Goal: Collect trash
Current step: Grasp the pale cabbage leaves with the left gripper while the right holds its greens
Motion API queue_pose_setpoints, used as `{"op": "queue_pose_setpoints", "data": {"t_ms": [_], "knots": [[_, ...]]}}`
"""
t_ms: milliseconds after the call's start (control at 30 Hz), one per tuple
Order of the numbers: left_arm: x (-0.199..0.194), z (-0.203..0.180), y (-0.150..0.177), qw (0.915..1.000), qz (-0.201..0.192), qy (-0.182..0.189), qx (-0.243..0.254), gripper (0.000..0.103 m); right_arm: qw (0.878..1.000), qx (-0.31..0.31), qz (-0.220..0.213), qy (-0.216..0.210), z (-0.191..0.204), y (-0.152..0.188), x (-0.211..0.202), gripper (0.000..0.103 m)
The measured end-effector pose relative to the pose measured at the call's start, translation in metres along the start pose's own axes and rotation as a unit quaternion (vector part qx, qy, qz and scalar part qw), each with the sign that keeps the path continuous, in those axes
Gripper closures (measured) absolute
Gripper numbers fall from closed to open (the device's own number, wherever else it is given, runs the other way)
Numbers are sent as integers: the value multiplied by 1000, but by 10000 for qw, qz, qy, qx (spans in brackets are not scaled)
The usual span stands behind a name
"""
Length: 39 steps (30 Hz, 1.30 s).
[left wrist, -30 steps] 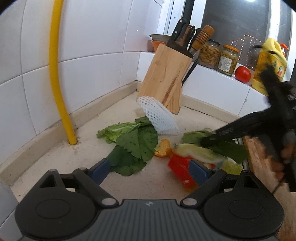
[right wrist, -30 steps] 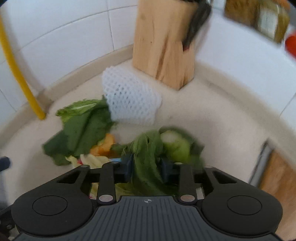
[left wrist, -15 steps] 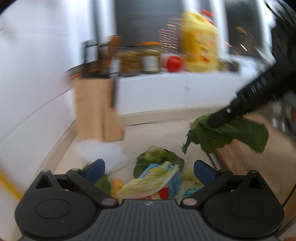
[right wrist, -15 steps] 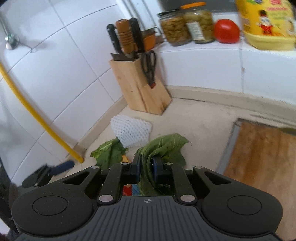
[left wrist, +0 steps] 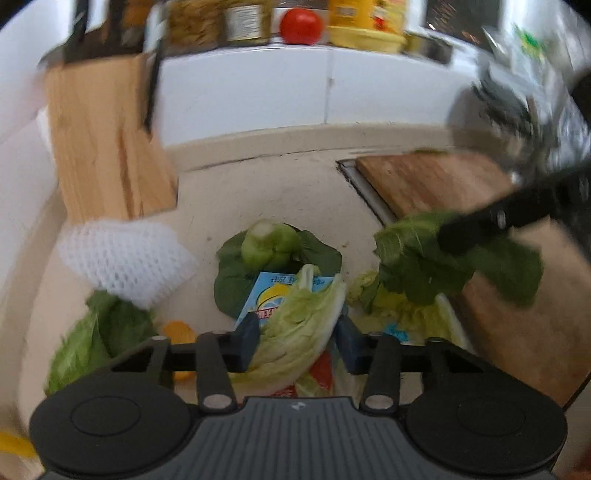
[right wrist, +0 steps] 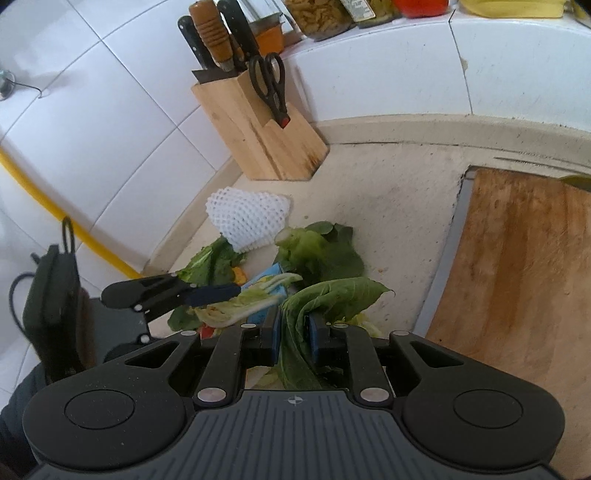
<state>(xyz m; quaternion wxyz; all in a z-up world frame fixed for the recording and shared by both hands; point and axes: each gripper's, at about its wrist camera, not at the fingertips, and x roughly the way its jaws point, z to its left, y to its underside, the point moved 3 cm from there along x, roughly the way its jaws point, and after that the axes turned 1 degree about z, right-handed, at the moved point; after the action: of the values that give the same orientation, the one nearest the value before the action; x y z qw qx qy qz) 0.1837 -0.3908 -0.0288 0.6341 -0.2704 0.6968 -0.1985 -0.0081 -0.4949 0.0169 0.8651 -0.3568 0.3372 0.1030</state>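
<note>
Vegetable scraps and packaging lie in a heap on the beige counter (right wrist: 388,206). My left gripper (left wrist: 297,343) has a pale cabbage leaf (left wrist: 299,325) between its blue pads; its jaws are closing and the pads touch the leaf. Under that leaf lies a blue carton (left wrist: 273,291). My right gripper (right wrist: 294,328) holds a dark green leaf (right wrist: 325,299) upright between its pads, with the jaws easing open slightly. In the left wrist view that leaf (left wrist: 454,266) hangs above the heap's right side. A white foam net (right wrist: 247,218), a bok choy stump (left wrist: 267,242) and an orange peel (left wrist: 179,330) lie nearby.
A wooden knife block (right wrist: 258,136) with scissors stands by the tiled wall behind the heap. To the right lies a wooden cutting board (right wrist: 517,266). Jars and a tomato (left wrist: 300,20) stand on the white ledge. A yellow pipe (right wrist: 55,210) runs along the left wall.
My left gripper swung right over the heap and closed around the pale cabbage leaf. My right gripper lifted the dark green leaf off the heap and drew it back to the right.
</note>
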Motion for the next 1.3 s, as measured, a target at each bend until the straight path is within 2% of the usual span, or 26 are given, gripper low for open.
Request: {"op": "queue_pose_setpoints", "data": {"t_ms": [100,233,533,700,800,900,933,967,1000,1033,1067,1100,1133,1167,1233,1300], "knots": [[-13,9,5,9990,37,222,-383,75,10000,21,-3,-51,1,3,-1,81],[-21,8,12,9977,26,-56,-682,88,10000,12,-35,-84,4,6,-5,81],[-59,0,35,9894,-329,9,-1412,93,9996,-88,-149,-215,14,12,-20,81],[-78,-15,51,9848,-522,-91,-1656,94,9989,-180,-218,-368,22,19,-33,81],[-81,-28,63,9841,-512,-314,-1673,94,9988,-243,-130,-407,24,26,-32,82],[-78,-36,77,9836,-448,-577,-1652,94,9987,-431,62,-247,25,37,-24,80],[-76,-37,81,9828,-431,-631,-1683,93,9985,-508,110,-154,25,40,-20,77],[-74,-37,85,9815,-420,-699,-1732,91,9978,-628,185,-30,25,44,-15,67],[-72,-36,89,9798,-428,-736,-1810,83,9969,-727,250,137,24,47,-9,59],[-70,-36,91,9786,-448,-770,-1857,71,9962,-791,287,229,24,50,-4,41],[-68,-35,93,9774,-481,-842,-1877,65,9949,-905,319,306,25,52,0,30],[-66,-34,93,9756,-537,-981,-1891,54,9932,-1030,305,448,27,54,4,27],[-63,-33,93,9741,-588,-1117,-1875,48,9916,-1132,318,540,28,55,8,21],[-60,-34,93,9740,-600,-1174,-1841,46,9897,-1245,332,624,29,56,13,17],[-52,-37,90,9760,-517,-1133,-1786,43,9858,-1376,410,870,31,56,24,16],[-42,-43,87,9789,-419,-976,-1748,43,9857,-1367,512,844,31,57,36,16]]}}
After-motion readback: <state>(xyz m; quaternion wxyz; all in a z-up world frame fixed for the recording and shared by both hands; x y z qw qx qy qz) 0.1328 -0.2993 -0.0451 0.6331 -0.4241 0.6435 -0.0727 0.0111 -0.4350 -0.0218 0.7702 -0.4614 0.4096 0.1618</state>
